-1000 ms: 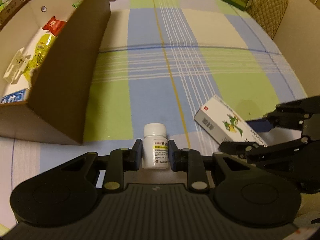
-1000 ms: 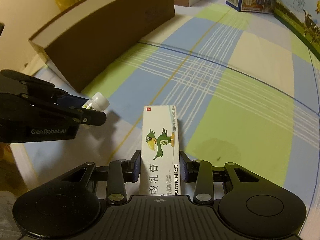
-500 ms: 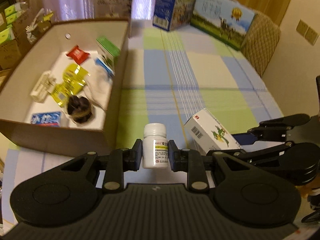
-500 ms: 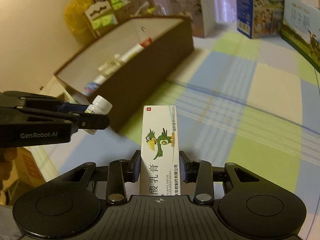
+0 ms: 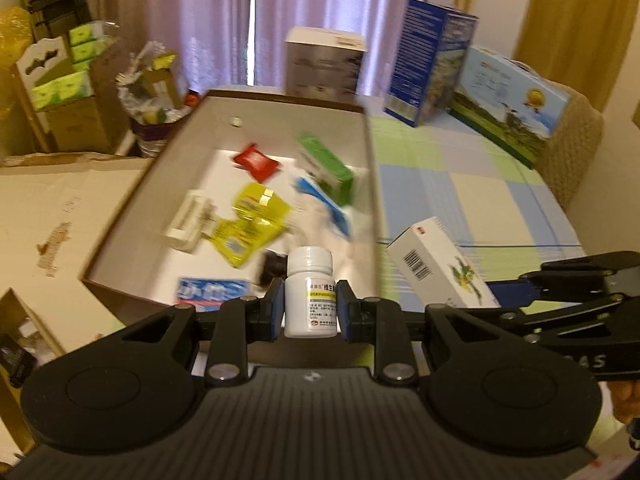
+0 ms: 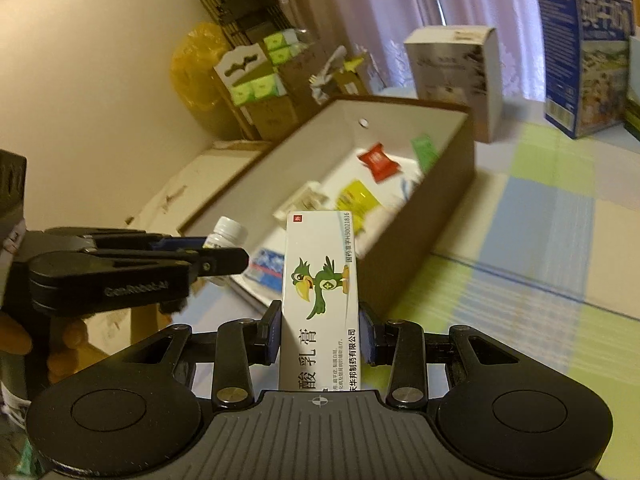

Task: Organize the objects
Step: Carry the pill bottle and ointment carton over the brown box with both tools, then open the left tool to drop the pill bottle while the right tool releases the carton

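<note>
My left gripper point(image 5: 310, 312) is shut on a small white pill bottle point(image 5: 310, 292) and holds it in the air near the front end of an open brown cardboard box point(image 5: 370, 184). My right gripper point(image 6: 320, 336) is shut on a white ointment box with a green bird point(image 6: 320, 296), held raised to the right of the cardboard box point(image 6: 432, 216). The ointment box also shows in the left wrist view point(image 5: 438, 268), and the pill bottle in the right wrist view point(image 6: 226, 234). The cardboard box holds several packets and small cartons.
The checked green, blue and white cloth point(image 5: 460, 184) covers the surface right of the box. A grey carton point(image 5: 324, 64), a blue carton point(image 5: 432, 64) and a picture box point(image 5: 508, 104) stand at the back. Shelves and clutter point(image 5: 72, 92) stand on the left.
Both grippers have risen from the cloth with their objects and moved toward the cardboard box, whose inside now shows from above.
</note>
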The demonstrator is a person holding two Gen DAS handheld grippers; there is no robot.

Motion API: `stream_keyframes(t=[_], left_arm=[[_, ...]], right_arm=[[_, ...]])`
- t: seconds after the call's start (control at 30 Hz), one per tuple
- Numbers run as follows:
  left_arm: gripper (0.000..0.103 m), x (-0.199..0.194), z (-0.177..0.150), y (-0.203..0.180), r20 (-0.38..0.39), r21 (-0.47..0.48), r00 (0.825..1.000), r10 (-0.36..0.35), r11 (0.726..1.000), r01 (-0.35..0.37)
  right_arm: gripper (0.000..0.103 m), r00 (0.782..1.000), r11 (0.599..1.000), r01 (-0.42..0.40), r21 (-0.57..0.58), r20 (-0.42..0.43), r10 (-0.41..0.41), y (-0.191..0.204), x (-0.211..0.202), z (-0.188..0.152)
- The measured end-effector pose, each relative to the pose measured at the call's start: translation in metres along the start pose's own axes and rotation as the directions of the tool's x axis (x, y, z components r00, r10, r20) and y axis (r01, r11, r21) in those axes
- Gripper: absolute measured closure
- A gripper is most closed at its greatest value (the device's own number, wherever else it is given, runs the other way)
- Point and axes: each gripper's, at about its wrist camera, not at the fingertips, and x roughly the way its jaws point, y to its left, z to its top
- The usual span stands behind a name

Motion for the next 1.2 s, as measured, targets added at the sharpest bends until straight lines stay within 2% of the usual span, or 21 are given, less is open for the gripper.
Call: stream_keyframes(t=[0.3, 0.5, 0.93, 1.2], left_arm=[[0.081, 0.019, 0.030, 0.052, 0.017, -0.010, 0.999, 0.036, 0.999, -0.036], [0.081, 0.043, 0.049, 0.068, -0.001, 0.002, 1.000, 0.021, 1.000, -0.021], [0.081, 0.118, 0.083, 0.081, -0.077, 0.030, 0.997, 0.007, 1.000, -0.005], [0.081, 0.146, 0.095, 0.084, -0.105, 0.046, 0.994, 0.004, 0.999, 0.001]], right_arm=[[0.068, 1.000, 0.996, -0.022, 0.081, 0.023, 0.020, 0.011, 0.046, 0.043], [0.068, 0.999, 0.993, 0.024, 0.118, 0.025, -0.028, 0.003, 0.071, 0.066], [0.068, 0.985, 0.977, 0.170, 0.129, -0.045, -0.165, -0.027, 0.136, 0.098], [0.068, 0.977, 0.965, 0.214, 0.151, -0.044, -0.210, -0.043, 0.158, 0.113]])
